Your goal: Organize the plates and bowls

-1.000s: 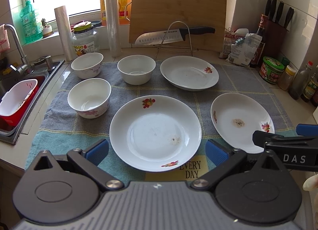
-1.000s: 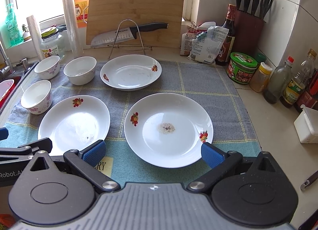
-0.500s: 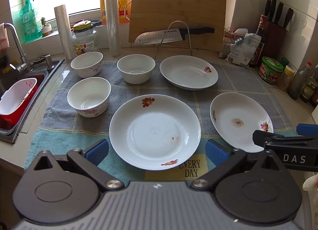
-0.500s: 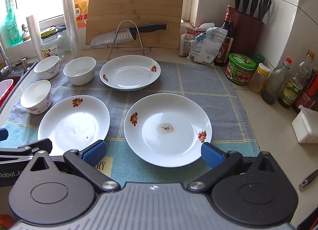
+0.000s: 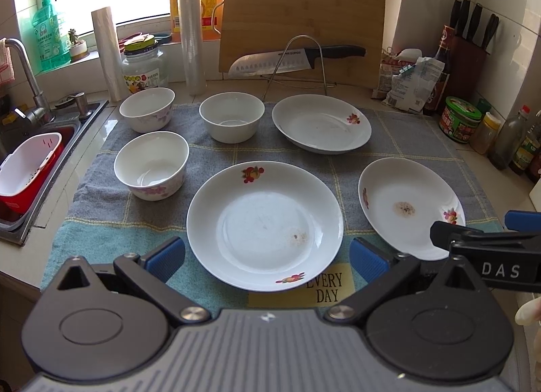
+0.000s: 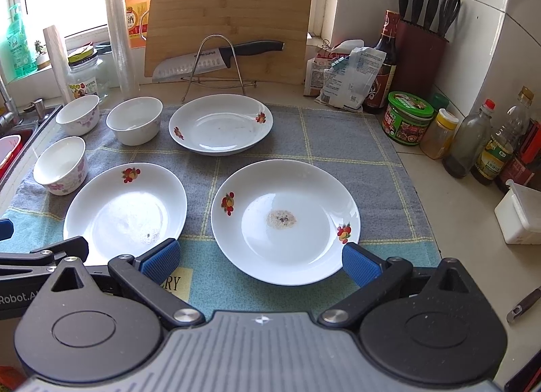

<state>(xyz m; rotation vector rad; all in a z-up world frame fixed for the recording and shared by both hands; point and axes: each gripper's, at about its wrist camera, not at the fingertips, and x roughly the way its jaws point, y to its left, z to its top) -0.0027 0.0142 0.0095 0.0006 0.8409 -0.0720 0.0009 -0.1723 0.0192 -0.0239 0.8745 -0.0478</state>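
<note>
Plates and bowls are all laid out on the towel: three bowls on the left side, namely a floral bowl, a back-left bowl and a plain bowl, with a far plate beside that last one. Up front sit a near plate and a stained plate, just beside each other but not touching. Left gripper hangs over the near plate's front edge, right gripper over the stained plate's, both spread wide and holding nothing.

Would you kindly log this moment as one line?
left gripper: open, empty | right gripper: open, empty | three plates, three bowls on towel | nothing stacked
</note>
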